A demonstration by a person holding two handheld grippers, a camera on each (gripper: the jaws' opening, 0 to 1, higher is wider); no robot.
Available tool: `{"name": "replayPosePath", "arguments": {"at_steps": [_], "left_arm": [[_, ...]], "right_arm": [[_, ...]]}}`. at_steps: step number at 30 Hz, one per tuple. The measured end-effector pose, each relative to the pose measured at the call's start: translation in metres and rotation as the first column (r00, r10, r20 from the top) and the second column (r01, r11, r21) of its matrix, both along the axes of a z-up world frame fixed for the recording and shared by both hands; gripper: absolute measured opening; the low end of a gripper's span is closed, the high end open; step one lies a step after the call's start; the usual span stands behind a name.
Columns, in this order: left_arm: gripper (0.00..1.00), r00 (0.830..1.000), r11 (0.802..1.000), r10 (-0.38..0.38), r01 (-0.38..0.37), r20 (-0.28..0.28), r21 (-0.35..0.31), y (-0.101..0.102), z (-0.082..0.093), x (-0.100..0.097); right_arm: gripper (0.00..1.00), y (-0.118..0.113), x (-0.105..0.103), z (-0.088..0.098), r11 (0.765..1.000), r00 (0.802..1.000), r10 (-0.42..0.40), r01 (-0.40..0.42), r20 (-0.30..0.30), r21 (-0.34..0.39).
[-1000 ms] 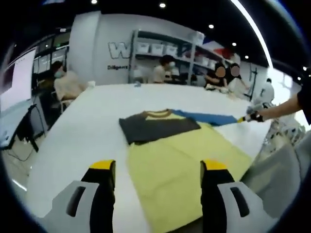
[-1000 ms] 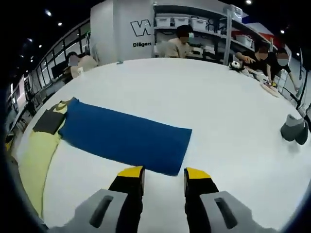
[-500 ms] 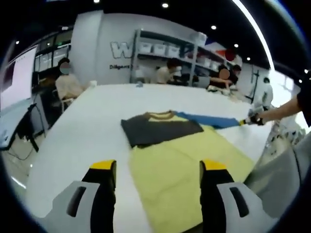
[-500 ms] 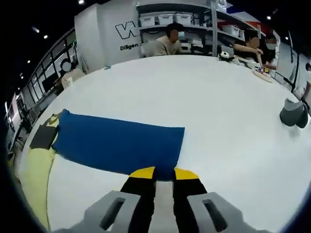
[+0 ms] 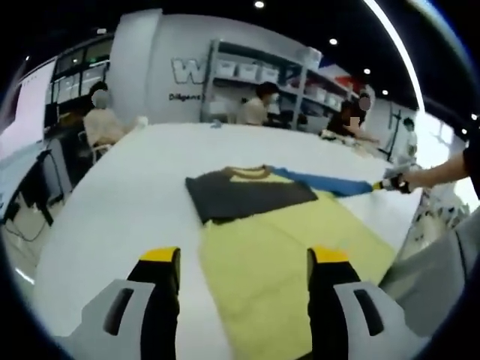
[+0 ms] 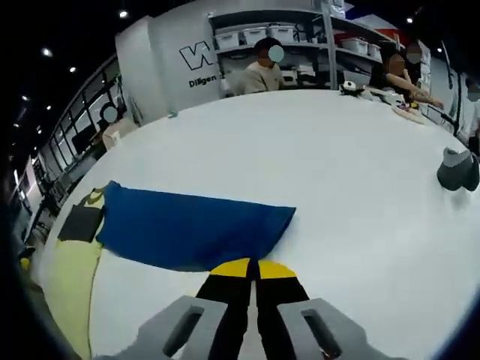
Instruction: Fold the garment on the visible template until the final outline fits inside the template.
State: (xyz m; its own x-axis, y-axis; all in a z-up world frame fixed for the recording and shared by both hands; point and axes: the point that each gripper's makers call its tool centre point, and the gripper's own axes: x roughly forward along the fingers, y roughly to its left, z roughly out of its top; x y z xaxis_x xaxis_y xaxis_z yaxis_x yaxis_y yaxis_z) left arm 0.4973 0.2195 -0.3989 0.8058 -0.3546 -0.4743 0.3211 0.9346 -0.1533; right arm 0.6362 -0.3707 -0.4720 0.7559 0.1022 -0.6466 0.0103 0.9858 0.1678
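Left gripper view: my left gripper (image 5: pixel 244 259) hangs above the near end of the garment with its black, yellow-tipped jaws spread wide and nothing between them.

Garment: a yellow short-sleeved cloth shirt (image 5: pixel 289 251) with one charcoal sleeve, one blue sleeve and a mustard collar lies spread flat on the big white table (image 5: pixel 112 195).

Charcoal sleeve (image 5: pixel 247 196): folded across the chest of the shirt, lying flat, just below the mustard collar (image 5: pixel 250 172).

Blue sleeve (image 5: pixel 330 182): runs out from the collar toward the shirt's far side; its end meets my right gripper (image 5: pixel 394 184), which comes in beside a bare forearm.

Right gripper view: my right gripper (image 6: pixel 253 268) has its jaws pressed together, pinching the near edge of the blue sleeve (image 6: pixel 191 229). The cloth bunches a little at the pinch.

Shirt from this side: the blue sleeve stretches away to the yellow body (image 6: pixel 64 281) and the charcoal sleeve (image 6: pixel 81 223), both at the far end of the sleeve from my pinch.

Template: I cannot make out any outline on the table (image 6: pixel 337 165) around the shirt.

Grey object (image 6: pixel 457 169): a small soft-looking grey lump on the table, well apart from the shirt; too small to tell what it is.

Surroundings: people seated at the table's far edge, beyond the shirt; shelving with white bins (image 5: pixel 259 75) against the wall behind them.
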Motion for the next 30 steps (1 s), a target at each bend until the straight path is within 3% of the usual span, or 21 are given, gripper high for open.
{"name": "replayPosePath", "arguments": {"at_steps": [9, 10, 14, 16, 17, 20, 23, 26, 30], "left_arm": [[0.65, 0.999, 0.999, -0.004, 0.005, 0.041, -0.035, -0.003, 0.008, 0.005], [0.65, 0.999, 0.999, -0.003, 0.005, 0.041, -0.036, -0.003, 0.008, 0.006], [0.65, 0.999, 0.999, -0.001, 0.002, 0.043, -0.034, 0.0, 0.009, 0.009], [0.65, 0.999, 0.999, 0.001, 0.0, 0.046, -0.033, 0.001, 0.01, 0.009], [0.65, 0.999, 0.999, 0.002, -0.001, 0.046, -0.032, 0.001, 0.01, 0.008], [0.65, 0.999, 1.0, 0.003, -0.002, 0.042, -0.024, 0.004, 0.009, 0.007], [0.64, 0.999, 1.0, -0.003, 0.003, 0.038, -0.016, 0.003, 0.009, 0.005], [0.64, 0.999, 1.0, -0.004, 0.004, 0.035, -0.015, 0.003, 0.008, 0.005], [0.64, 0.999, 1.0, -0.004, 0.005, 0.037, -0.016, 0.005, 0.009, 0.006]], "right_arm": [[0.0, 0.037, 0.026, 0.044, 0.995, 0.987, 0.103, -0.103, 0.123, -0.006], [0.0, 0.051, 0.033, 0.056, 0.991, 0.98, 0.132, -0.132, 0.15, -0.01], [0.0, 0.078, 0.047, 0.079, 0.979, 0.959, 0.201, -0.201, 0.2, -0.021], [0.0, 0.096, 0.044, 0.094, 0.976, 0.952, 0.214, -0.217, 0.219, -0.012], [0.0, 0.097, 0.05, 0.096, 0.973, 0.945, 0.224, -0.23, 0.239, 0.0], [0.0, 0.133, 0.054, 0.121, 0.96, 0.921, 0.266, -0.278, 0.284, 0.004], [0.0, 0.147, 0.065, 0.133, 0.942, 0.891, 0.311, -0.336, 0.329, 0.019], [0.0, 0.161, 0.07, 0.142, 0.933, 0.876, 0.329, -0.36, 0.352, 0.025], [0.0, 0.222, 0.077, 0.172, 0.873, 0.792, 0.442, -0.487, 0.421, -0.003]]}}
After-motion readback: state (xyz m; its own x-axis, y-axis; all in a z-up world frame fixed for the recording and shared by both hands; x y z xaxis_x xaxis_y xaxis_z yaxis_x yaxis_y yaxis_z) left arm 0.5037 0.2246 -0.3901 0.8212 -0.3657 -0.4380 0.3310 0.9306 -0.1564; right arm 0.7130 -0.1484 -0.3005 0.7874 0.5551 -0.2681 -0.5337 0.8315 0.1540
